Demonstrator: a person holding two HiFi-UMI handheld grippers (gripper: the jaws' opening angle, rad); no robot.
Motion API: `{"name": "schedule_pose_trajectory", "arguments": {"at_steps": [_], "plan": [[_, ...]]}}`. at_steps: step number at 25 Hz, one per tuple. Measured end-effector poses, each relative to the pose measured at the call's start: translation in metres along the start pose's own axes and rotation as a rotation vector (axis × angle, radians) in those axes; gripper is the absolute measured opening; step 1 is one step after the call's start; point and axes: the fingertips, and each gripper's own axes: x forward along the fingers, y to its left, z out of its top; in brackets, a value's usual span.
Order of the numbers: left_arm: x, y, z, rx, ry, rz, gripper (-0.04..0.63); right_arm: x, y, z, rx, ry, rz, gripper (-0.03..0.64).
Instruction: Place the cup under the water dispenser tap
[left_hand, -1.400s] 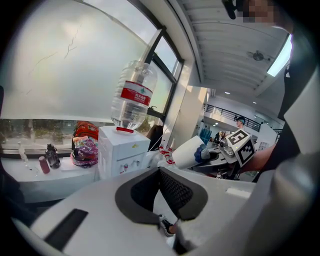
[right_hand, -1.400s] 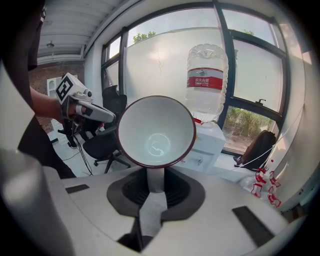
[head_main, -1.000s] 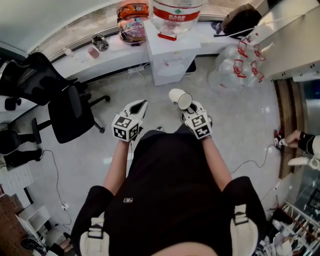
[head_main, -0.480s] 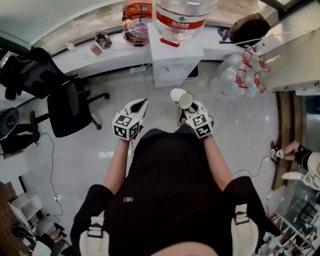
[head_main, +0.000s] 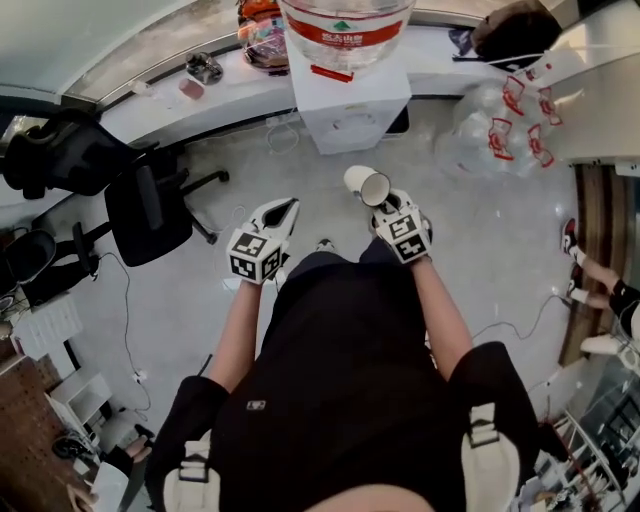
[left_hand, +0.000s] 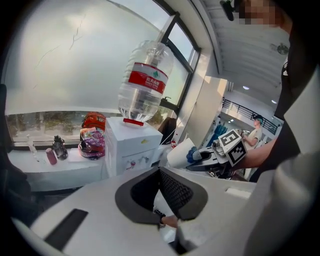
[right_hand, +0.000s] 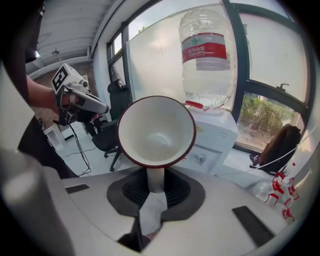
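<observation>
A white cup (right_hand: 156, 131) with a dark red rim is held by its handle, and my right gripper (right_hand: 155, 186) is shut on that handle. Its mouth faces back at the camera. In the head view the cup (head_main: 368, 185) sticks out ahead of the right gripper (head_main: 385, 207), over the floor in front of the white water dispenser (head_main: 350, 98). The dispenser (right_hand: 216, 134) carries a big clear bottle (right_hand: 206, 57), and its taps (right_hand: 201, 159) are just right of the cup. My left gripper (head_main: 284, 209) is level with the right one, shut and holding nothing. From the left gripper (left_hand: 160, 176) view, the dispenser (left_hand: 129, 149) is ahead.
A black office chair (head_main: 150, 205) stands on the floor to the left. A white counter (head_main: 190, 108) with bags and small bottles runs along the window behind the dispenser. Clear plastic bags (head_main: 492, 130) lie right of it. Someone's feet (head_main: 585, 270) show at the right edge.
The dispenser and its bottle have come nearer and larger in the head view. Both grippers went forward with me towards it, the cup still in the right one.
</observation>
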Motion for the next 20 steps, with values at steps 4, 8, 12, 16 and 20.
{"name": "schedule_pose_trajectory", "arguments": {"at_steps": [4, 8, 12, 16, 20], "plan": [[0.026, -0.006, 0.003, 0.027, 0.055, -0.022, -0.003, 0.010, -0.017, -0.013, 0.027, 0.009, 0.006, 0.038], [0.053, -0.015, 0.014, 0.059, 0.080, -0.048, -0.003, 0.019, -0.039, -0.029, 0.047, 0.025, -0.001, 0.037], [0.075, -0.018, 0.019, 0.059, 0.099, -0.059, -0.005, 0.030, -0.060, -0.044, 0.076, 0.041, -0.003, 0.038], [0.093, -0.020, 0.017, 0.051, 0.118, -0.067, -0.005, 0.044, -0.079, -0.064, 0.087, 0.065, -0.003, 0.037], [0.107, -0.020, 0.010, 0.043, 0.144, -0.071, -0.005, 0.062, -0.093, -0.076, 0.091, 0.091, -0.001, 0.037]]}}
